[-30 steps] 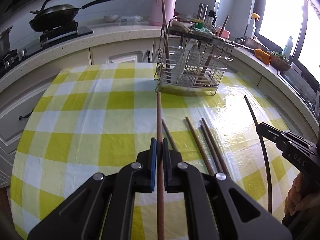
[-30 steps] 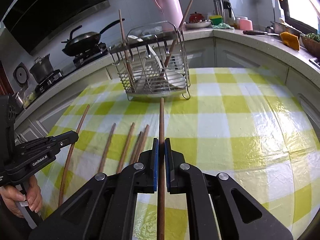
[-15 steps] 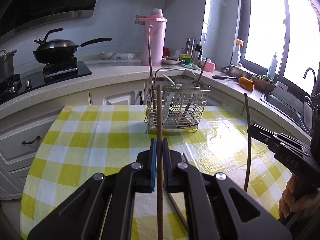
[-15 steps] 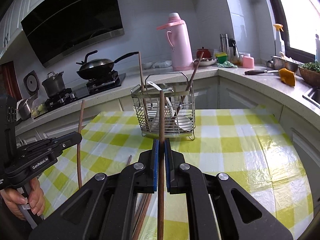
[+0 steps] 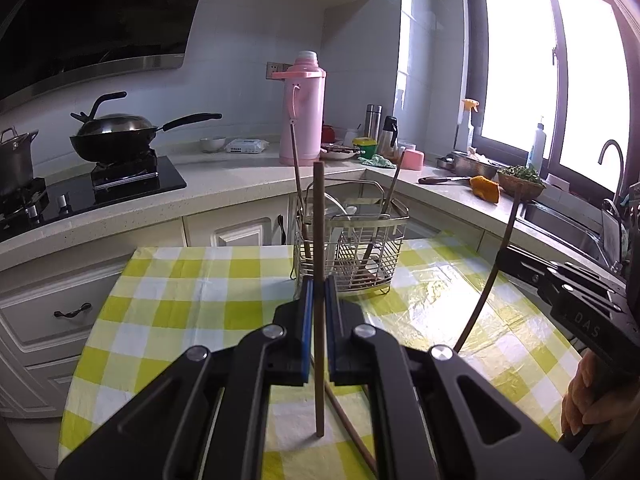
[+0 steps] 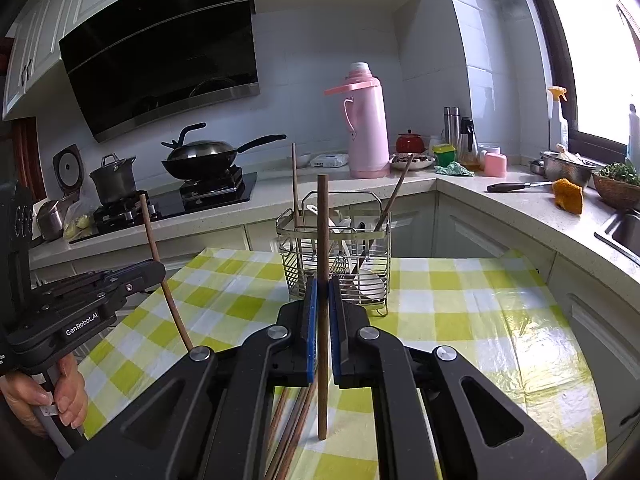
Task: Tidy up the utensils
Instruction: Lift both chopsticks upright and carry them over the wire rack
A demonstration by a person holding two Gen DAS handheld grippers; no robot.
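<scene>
My left gripper [image 5: 317, 312] is shut on a brown wooden chopstick [image 5: 319, 240] and holds it upright above the table. My right gripper [image 6: 322, 312] is shut on another chopstick [image 6: 322, 240], also upright. Each gripper shows in the other's view, the right one [image 5: 516, 258] with its chopstick [image 5: 490, 280], the left one [image 6: 154, 270] with its chopstick [image 6: 160, 264]. A wire utensil rack [image 5: 350, 252] [image 6: 336, 260] stands ahead on the checked tablecloth with two chopsticks and white spoons in it. Loose chopsticks lie on the cloth below the grippers [image 5: 348, 424] [image 6: 294, 432].
The table has a yellow and white checked cloth [image 5: 192, 304]. Behind it runs a counter with a pink thermos [image 5: 302, 112], a wok on the stove [image 5: 114, 136], bottles, a knife [image 6: 516, 187] and a sink [image 5: 568, 228] at the right.
Both grippers have risen and tilted up, lifting their chopsticks from lying along the table to standing upright. The rack now looks farther and lower in both views.
</scene>
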